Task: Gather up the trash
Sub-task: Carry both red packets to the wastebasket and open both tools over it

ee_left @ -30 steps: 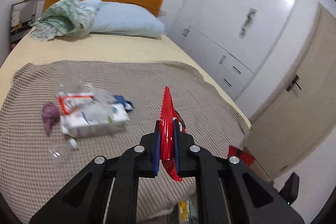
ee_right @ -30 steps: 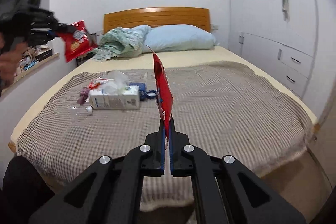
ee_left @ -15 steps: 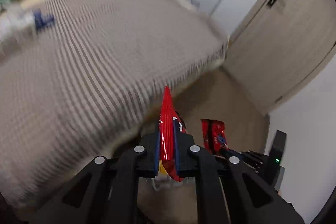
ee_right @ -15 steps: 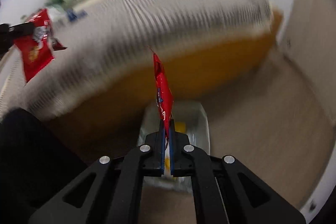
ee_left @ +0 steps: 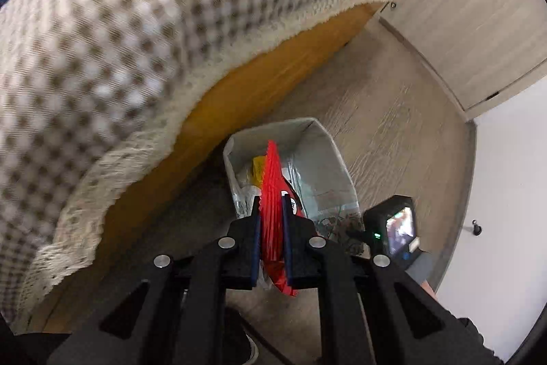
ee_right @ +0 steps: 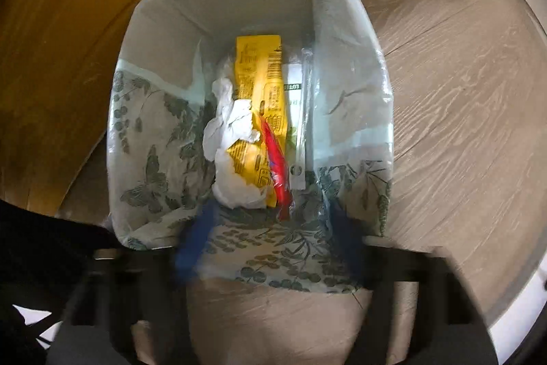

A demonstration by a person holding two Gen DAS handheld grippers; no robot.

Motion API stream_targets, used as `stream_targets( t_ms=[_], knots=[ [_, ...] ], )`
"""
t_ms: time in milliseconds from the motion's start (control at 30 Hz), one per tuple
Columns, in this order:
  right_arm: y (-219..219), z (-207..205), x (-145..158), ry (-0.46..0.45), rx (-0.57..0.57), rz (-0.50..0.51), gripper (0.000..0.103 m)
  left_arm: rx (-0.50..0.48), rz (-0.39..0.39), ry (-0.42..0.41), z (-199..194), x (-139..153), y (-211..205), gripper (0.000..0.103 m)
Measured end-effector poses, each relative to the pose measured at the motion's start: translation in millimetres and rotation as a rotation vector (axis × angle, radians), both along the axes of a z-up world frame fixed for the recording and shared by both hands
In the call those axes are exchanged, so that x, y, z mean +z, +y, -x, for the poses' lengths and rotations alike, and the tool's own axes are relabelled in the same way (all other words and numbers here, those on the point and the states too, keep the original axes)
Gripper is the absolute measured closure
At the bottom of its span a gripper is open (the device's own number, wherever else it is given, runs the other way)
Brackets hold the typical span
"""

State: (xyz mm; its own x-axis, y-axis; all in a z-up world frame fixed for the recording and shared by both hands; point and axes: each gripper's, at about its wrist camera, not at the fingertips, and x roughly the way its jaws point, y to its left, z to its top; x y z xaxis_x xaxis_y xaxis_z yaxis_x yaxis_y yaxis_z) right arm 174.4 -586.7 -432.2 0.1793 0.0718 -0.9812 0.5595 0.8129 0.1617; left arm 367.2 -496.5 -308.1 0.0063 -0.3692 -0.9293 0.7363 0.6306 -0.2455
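Note:
My left gripper (ee_left: 270, 221) is shut on a red snack wrapper (ee_left: 271, 180), held just above a lined trash bin (ee_left: 328, 142) on the floor by the bed. In the right wrist view my right gripper (ee_right: 270, 228) hovers right over the same bin (ee_right: 324, 2), its blurred jaws opening with nothing pressed between the pads. A thin red wrapper (ee_right: 275, 159) is loose inside the bin, on a yellow packet (ee_right: 259, 81) and crumpled white tissue (ee_right: 232, 132). The right gripper's body (ee_left: 393, 228) shows at the bin's right side in the left wrist view.
The bed with its checked blanket (ee_left: 119, 33) and orange wooden frame (ee_left: 246, 84) stands close on the left of the bin. Grey wood floor (ee_left: 393, 112) spreads to the right, ending at a door (ee_left: 478, 5) and white wall.
Both grippers swung down from over the bed to the bin on the floor. The right gripper's jaws have parted and its red wrapper has dropped into the bin; the left still grips its wrapper.

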Motion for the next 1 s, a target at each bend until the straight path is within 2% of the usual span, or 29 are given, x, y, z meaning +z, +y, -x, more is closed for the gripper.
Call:
stream_targets(
  t_ms=[167,367,400,433,467,500,567,700,1000],
  knots=[
    [-15.8,36.0,34.3,-0.097,-0.106,0.018,0.033,-0.064,-0.064,-0.004,14.6,-32.9,-38.7,0.095],
    [-30.2,65.5,63.9,-0.18,-0.228,0.008,0.031,-0.08,-0.082,0.002,22.9,-68.1,-85.4,0.092],
    [-31.3,67.8,65.4,-0.179,-0.236,0.009,0.031,-0.073,-0.073,-0.006,20.7,-74.4,-94.4,0.087],
    [-31.2,67.8,65.8,-0.174,-0.236,0.013,0.031,-0.066,-0.076,-0.015,18.1,-82.6,-104.1,0.078],
    [-30.4,68.1,66.0,-0.17,-0.231,0.015,0.031,-0.064,-0.083,-0.014,16.9,-89.6,-110.7,0.043],
    [-29.8,65.8,65.4,-0.164,-0.218,0.017,0.031,-0.077,-0.107,-0.011,16.2,-99.8,-118.3,0.02],
    [-28.8,64.1,65.4,-0.164,-0.21,0.024,0.031,-0.104,-0.15,-0.053,18.4,-109.9,-125.8,0.02],
    [-29.5,59.2,59.2,-0.168,-0.209,0.004,0.031,-0.145,-0.175,-0.14,21.9,-111.0,-123.4,0.02],
    [-18.8,49.3,56.6,-0.148,-0.177,0.007,0.031,-0.09,-0.18,-0.104,11.0,-99.6,-88.4,0.02]
  ],
)
